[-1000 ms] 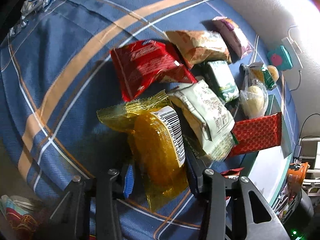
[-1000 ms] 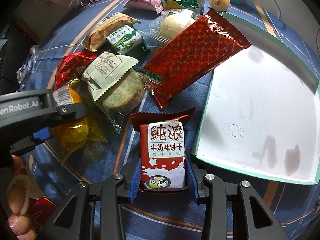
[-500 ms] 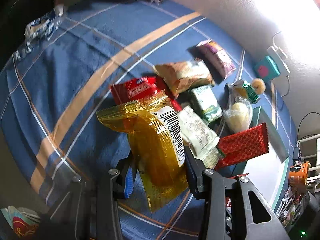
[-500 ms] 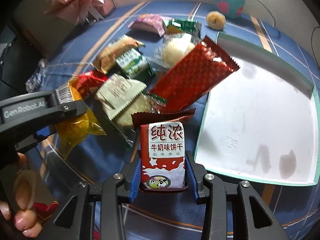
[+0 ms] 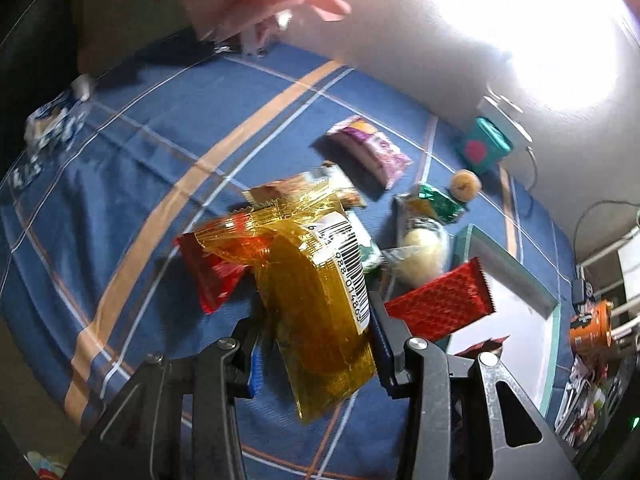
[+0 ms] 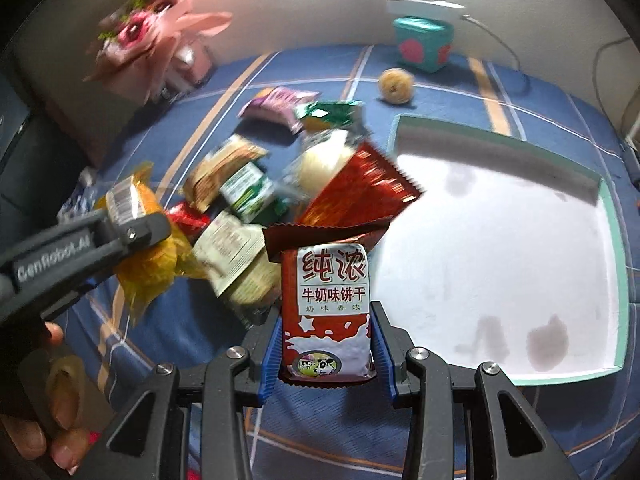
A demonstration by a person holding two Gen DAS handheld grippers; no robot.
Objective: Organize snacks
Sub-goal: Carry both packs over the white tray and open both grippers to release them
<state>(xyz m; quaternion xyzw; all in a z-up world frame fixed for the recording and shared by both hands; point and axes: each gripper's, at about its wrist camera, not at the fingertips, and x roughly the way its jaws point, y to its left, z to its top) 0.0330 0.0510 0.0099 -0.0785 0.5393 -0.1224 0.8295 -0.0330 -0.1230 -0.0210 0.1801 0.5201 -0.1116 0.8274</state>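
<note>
My left gripper (image 5: 316,344) is shut on a clear yellow snack pack (image 5: 316,300) with a barcode label, held above the blue checked cloth (image 5: 160,160). My right gripper (image 6: 326,344) is shut on a red-and-white biscuit pack (image 6: 326,304) with Chinese print, lifted just left of the white tray (image 6: 500,264) with a teal rim. The left gripper (image 6: 132,232) with its yellow pack (image 6: 148,268) also shows at the left of the right wrist view. Below lies a pile of snacks: a long red wrapper (image 6: 360,196), a green-and-white pack (image 6: 248,196) and a red pack (image 5: 212,272).
A purple pack (image 5: 368,148), a green pack (image 6: 332,114), a round cookie (image 6: 395,86) and a teal box (image 6: 424,46) lie toward the wall. A pink bouquet (image 6: 148,40) stands at the back left. A person's hand (image 6: 52,392) holds the left gripper's handle.
Both grippers have risen with their packs still held, so the snack pile and tray look smaller and farther. The wall, bouquet and teal box have come into view.
</note>
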